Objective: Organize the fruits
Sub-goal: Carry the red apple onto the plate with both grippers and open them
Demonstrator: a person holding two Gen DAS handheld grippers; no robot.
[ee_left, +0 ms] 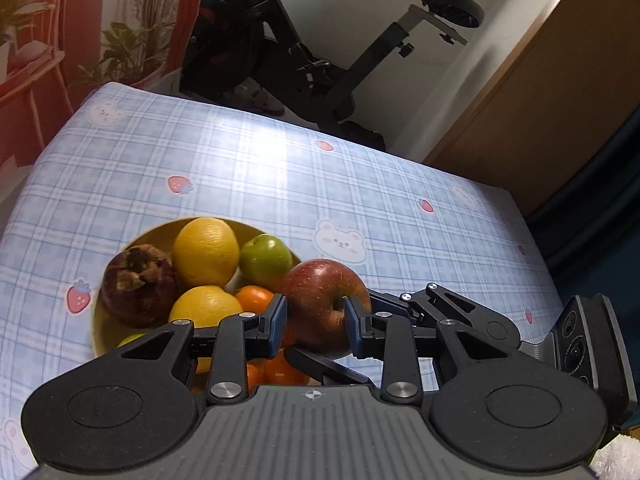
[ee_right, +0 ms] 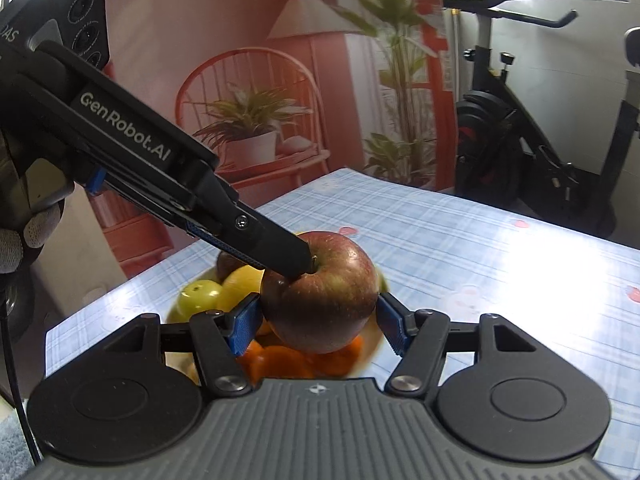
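Observation:
A red apple (ee_left: pixel 320 304) hangs just above the right rim of a yellow bowl (ee_left: pixel 100 332), with both grippers on it. My left gripper (ee_left: pixel 316 316) is shut on it, one pad on its side and the other in the stem hollow. In the right wrist view my right gripper (ee_right: pixel 320 324) clamps the apple (ee_right: pixel 324 304) across its width, and the left gripper's fingertip (ee_right: pixel 296 258) reaches into the stem hollow from the upper left. The bowl holds two yellow citrus fruits (ee_left: pixel 206 252), a green apple (ee_left: pixel 266 260), a dark wrinkled fruit (ee_left: pixel 138 284) and several tangerines (ee_left: pixel 256 298).
The table wears a blue plaid cloth (ee_left: pixel 280 184) with strawberry and bear prints. An exercise bike (ee_left: pixel 304 64) stands beyond its far edge and a wooden cabinet (ee_left: pixel 540 100) to the right. A gloved hand (ee_right: pixel 16 240) holds the left gripper.

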